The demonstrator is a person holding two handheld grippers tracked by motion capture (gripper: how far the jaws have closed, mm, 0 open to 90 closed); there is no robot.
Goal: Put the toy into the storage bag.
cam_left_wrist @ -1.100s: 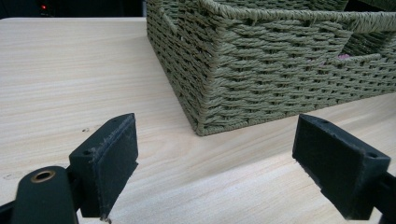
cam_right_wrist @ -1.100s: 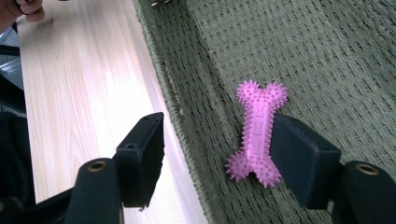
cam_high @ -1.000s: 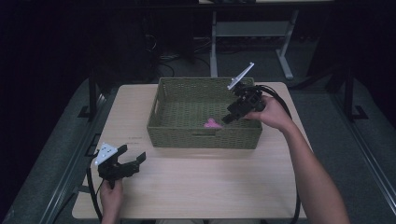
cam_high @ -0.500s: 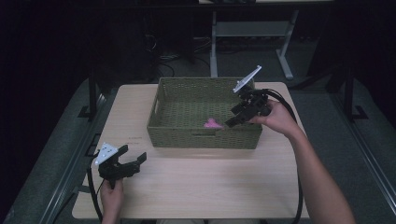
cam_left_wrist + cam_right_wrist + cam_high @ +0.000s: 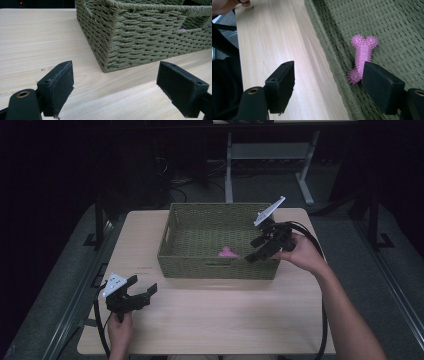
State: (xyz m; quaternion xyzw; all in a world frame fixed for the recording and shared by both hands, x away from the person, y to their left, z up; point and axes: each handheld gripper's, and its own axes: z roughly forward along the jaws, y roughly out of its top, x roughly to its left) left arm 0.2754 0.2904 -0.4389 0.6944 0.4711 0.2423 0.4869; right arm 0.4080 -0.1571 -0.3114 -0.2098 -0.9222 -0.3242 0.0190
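Observation:
A green woven basket (image 5: 218,266) stands at the back middle of the wooden table (image 5: 215,310). A pink spiky bone-shaped toy (image 5: 228,252) (image 5: 362,57) lies on its floor near the front wall. My right gripper (image 5: 251,256) (image 5: 329,86) hovers open over the basket's front right corner, its jaws astride the front rim and nothing between them. My left gripper (image 5: 142,292) (image 5: 115,91) rests open low over the table at the front left, pointing at the basket's near left corner (image 5: 106,53).
The table's front half lies between the basket and the person's forearms. Dark floor, cables and a metal stand (image 5: 265,155) lie beyond the table's far edge. A cable (image 5: 320,285) trails from the right gripper along the right side.
My right gripper has drawn back from inside the basket toward its front right corner, lifting slightly. The toy stays on the basket floor. The left gripper has not moved.

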